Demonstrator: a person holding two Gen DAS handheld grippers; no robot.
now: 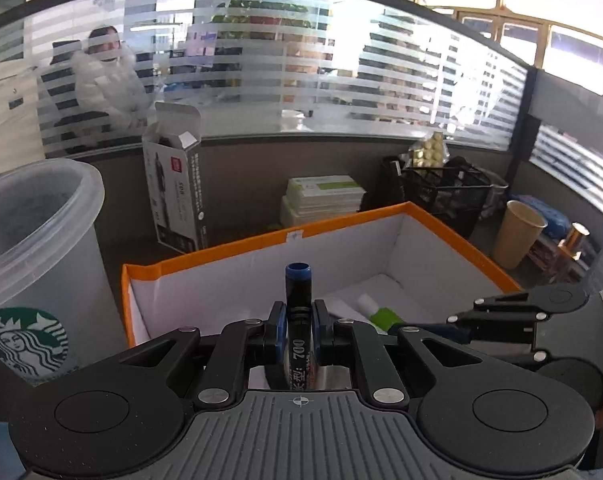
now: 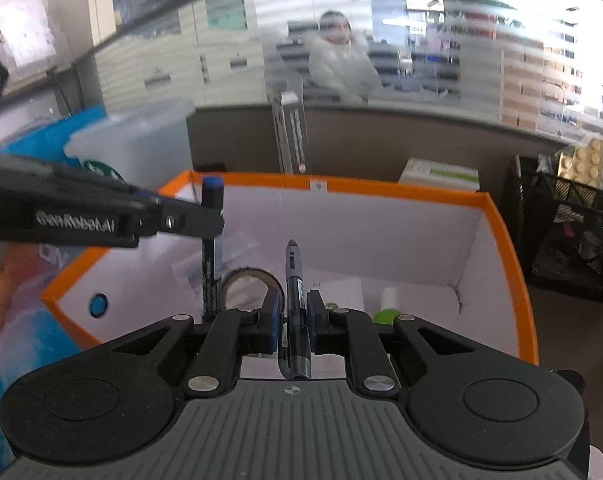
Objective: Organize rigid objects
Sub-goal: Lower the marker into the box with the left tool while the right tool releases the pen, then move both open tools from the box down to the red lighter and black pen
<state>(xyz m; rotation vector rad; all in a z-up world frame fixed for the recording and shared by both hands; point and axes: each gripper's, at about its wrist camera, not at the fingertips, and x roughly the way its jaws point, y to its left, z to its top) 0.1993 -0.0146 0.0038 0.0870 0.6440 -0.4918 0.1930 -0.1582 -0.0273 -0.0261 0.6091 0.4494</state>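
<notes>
My left gripper (image 1: 298,322) is shut on a black marker with a blue cap (image 1: 298,280), which stands upright between the pads. It hangs over the near wall of a white box with an orange rim (image 1: 221,249). In the right wrist view, my right gripper (image 2: 295,316) is shut on a grey-tipped black pen (image 2: 292,268) that points forward over the same box (image 2: 381,193). The left gripper (image 2: 209,222) and its marker (image 2: 212,186) come in from the left there. A tape roll (image 2: 250,282) and a green-and-white bottle (image 2: 386,306) lie inside the box.
A frosted Starbucks cup (image 1: 37,248) stands left of the box, with a tall open carton (image 1: 177,188) behind it. A stack of green-and-white packs (image 1: 325,196), a black mesh basket (image 1: 449,196) and a paper cup (image 1: 517,236) line the far right. A person sits behind the striped glass partition (image 1: 301,80).
</notes>
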